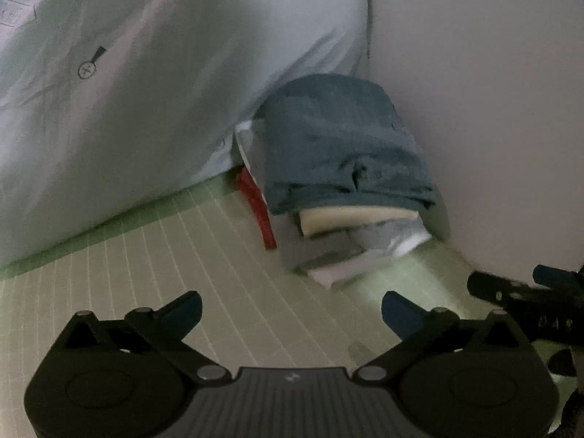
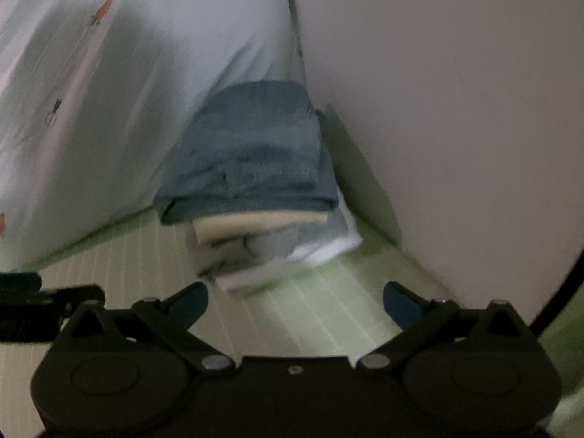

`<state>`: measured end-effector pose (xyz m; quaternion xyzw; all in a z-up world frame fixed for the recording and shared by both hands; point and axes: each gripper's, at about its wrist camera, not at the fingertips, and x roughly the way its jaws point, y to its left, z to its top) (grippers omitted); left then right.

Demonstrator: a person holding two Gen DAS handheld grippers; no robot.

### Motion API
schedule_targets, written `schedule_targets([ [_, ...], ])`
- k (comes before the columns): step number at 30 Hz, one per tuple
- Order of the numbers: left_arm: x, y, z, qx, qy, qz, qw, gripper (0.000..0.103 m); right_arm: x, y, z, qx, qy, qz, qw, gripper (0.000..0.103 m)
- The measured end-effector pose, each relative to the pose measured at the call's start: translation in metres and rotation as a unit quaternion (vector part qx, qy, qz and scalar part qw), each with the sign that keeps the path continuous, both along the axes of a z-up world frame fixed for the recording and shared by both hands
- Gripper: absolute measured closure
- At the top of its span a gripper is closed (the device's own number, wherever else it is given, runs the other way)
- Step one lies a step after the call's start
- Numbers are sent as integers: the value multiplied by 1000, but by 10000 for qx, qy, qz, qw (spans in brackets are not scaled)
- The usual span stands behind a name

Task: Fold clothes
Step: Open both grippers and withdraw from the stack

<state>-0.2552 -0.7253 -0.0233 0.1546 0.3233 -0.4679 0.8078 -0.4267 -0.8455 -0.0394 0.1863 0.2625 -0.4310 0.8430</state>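
- A stack of folded clothes (image 1: 343, 189) sits on the green gridded mat (image 1: 153, 262), pushed into the far corner where a pale wall (image 1: 474, 91) meets a large white bedding bundle (image 1: 146, 73)
- The top piece is a folded blue-grey garment (image 2: 252, 157), its near edge rolled over in a thick fold; under it lies a cream layer (image 2: 255, 224), then grey and white pieces, the lowest white one sticking out toward the near side
- The stack is blurred in both views, so finer detail of the lower layers cannot be told
- The left gripper (image 1: 292, 310) hangs over the mat on the near side of the stack, pointing down at a slant toward it; its jaws stand wide apart with only mat between them
- The right gripper (image 2: 295, 301) has the same pose, just beside the left one; its jaws are also spread wide and hold nothing
- Neither gripper touches the stack
- Only the left wrist view shows a red cloth (image 1: 255, 208) wedged at the left side of the stack, and a round dark print on the bedding
- Only the right wrist view shows small orange carrot-like prints (image 2: 104, 9) on the bedding
- Each view catches part of the other gripper at its edge
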Motion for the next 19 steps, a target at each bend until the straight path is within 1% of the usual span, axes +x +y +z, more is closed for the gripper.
schedule_targets([
  [5,-6,2,0,2,-55,-96,9999,0,-15,16,-1,72,47,76,9999,0],
  [19,-17,-2,2,15,-227,-375,9990,0,-21,20,0,101,29,-17,9999,0],
])
